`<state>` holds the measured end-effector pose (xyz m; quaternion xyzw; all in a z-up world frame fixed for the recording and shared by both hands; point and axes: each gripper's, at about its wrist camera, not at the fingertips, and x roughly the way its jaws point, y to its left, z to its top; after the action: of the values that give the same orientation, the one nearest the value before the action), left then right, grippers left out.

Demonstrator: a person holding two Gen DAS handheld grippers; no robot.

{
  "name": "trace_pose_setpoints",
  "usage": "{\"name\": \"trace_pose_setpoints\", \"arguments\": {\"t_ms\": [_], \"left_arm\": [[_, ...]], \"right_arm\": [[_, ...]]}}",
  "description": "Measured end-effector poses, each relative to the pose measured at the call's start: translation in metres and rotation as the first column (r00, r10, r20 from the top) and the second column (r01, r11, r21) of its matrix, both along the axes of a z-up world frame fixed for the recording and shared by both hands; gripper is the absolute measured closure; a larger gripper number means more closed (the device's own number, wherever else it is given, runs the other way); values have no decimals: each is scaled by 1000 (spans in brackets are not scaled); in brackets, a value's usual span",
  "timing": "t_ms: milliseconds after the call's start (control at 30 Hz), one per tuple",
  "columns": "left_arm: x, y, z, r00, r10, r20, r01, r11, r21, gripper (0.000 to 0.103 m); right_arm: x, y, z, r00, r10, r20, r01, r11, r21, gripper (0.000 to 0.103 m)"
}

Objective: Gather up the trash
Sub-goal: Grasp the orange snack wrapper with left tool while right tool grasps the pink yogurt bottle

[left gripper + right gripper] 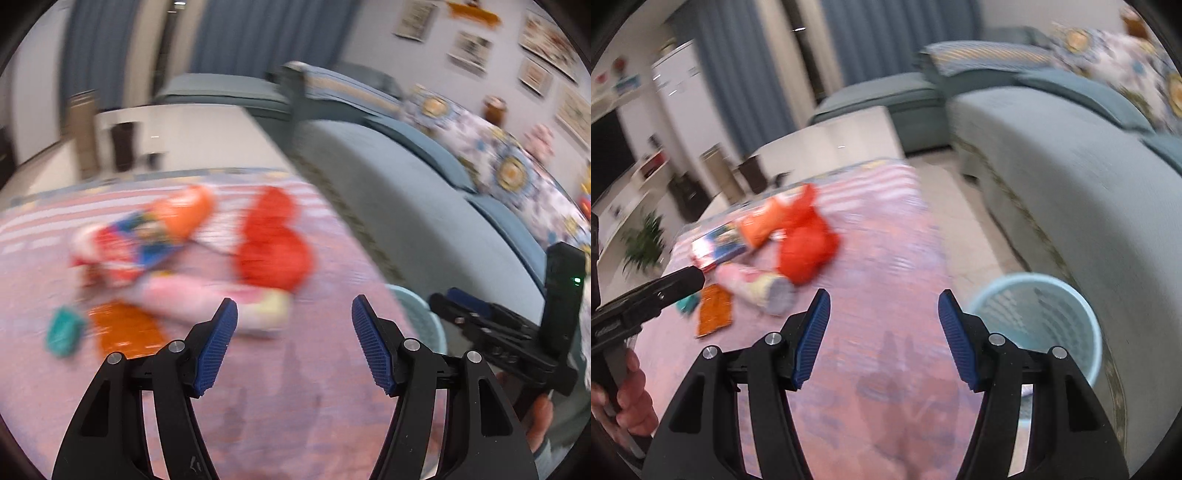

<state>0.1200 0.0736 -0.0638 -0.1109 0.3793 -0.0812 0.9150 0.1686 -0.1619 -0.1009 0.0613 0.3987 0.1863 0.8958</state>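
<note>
— What's the biggest thing out there?

— Grey-blue sofa (1071,177) along my right side. Next, the counter (886,266) under a pink striped cloth, running away in front of me. Both views are motion-blurred.

— The bin?

— Pale blue mesh wastebasket (1038,321) on the floor between counter and sofa, just right of my right gripper (882,321).

— And the trash?

— All on the counter's far left, well apart from the basket. Red crumpled bag (807,247), a pink tube-shaped pack (757,286) touching it, an orange snack bag (759,225) and a colourful wrapper (718,243) behind, a flat orange packet (714,310), and a small teal scrap (62,332) beside it.

— Your grippers?

— My left gripper (293,332): fingers spread wide, nothing between. Right one the same, above bare cloth.
</note>
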Motion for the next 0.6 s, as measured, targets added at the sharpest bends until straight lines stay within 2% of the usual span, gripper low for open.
{"name": "trace_pose_setpoints", "arguments": {"t_ms": [200,333,433,600], "left_arm": [[-12,85,-14,981,187,-53,-184,981,55,40],[-9,115,-34,966,232,-112,-227,972,61,41],[-4,123,-52,957,241,-159,-238,970,40,41],[3,129,-72,950,243,-195,-242,970,28,41]], "right_arm": [[19,72,-1,988,150,29,-150,989,-2,45],[39,118,-7,968,251,8,-251,968,-22,46],[52,136,-16,951,308,-27,-308,951,-15,47],[81,161,-42,913,387,-129,-392,920,-11,56]]}}
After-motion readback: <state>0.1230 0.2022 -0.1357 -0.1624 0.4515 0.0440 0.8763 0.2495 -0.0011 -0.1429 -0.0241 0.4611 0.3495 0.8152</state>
